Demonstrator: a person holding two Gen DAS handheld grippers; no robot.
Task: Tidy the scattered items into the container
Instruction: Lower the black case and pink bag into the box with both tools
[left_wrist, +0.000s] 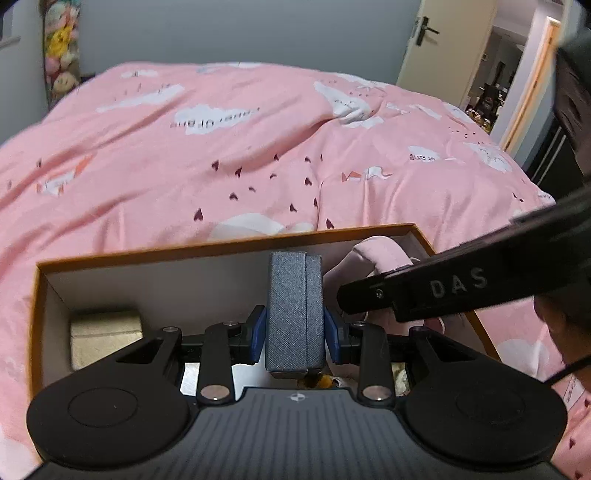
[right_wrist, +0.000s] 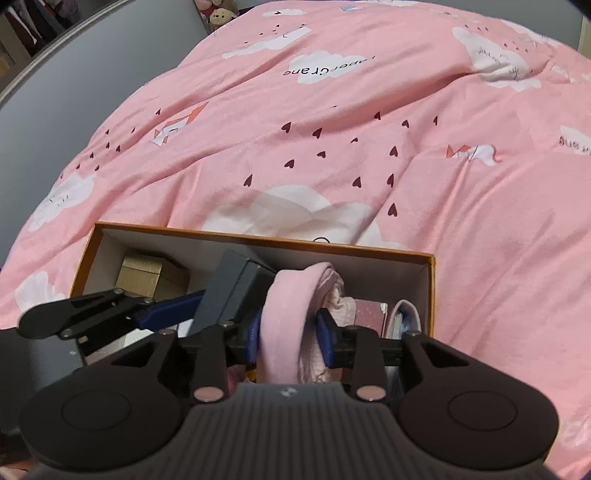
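A home bedroom: bed under a pink quilt printed with white clouds and dark hearts (left_wrist: 240, 155), plush toys (left_wrist: 61, 55) stacked upper left, cream door (left_wrist: 439, 40) open upper right.

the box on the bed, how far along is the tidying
Nearly done, it seems. Already in the orange-rimmed box: a gold carton at its left end and patterned pouches at its right. In hand: the left gripper grips a grey case and the right gripper a pink cloth, both over the box. Left: release both. No loose items show on the pink duvet in view.
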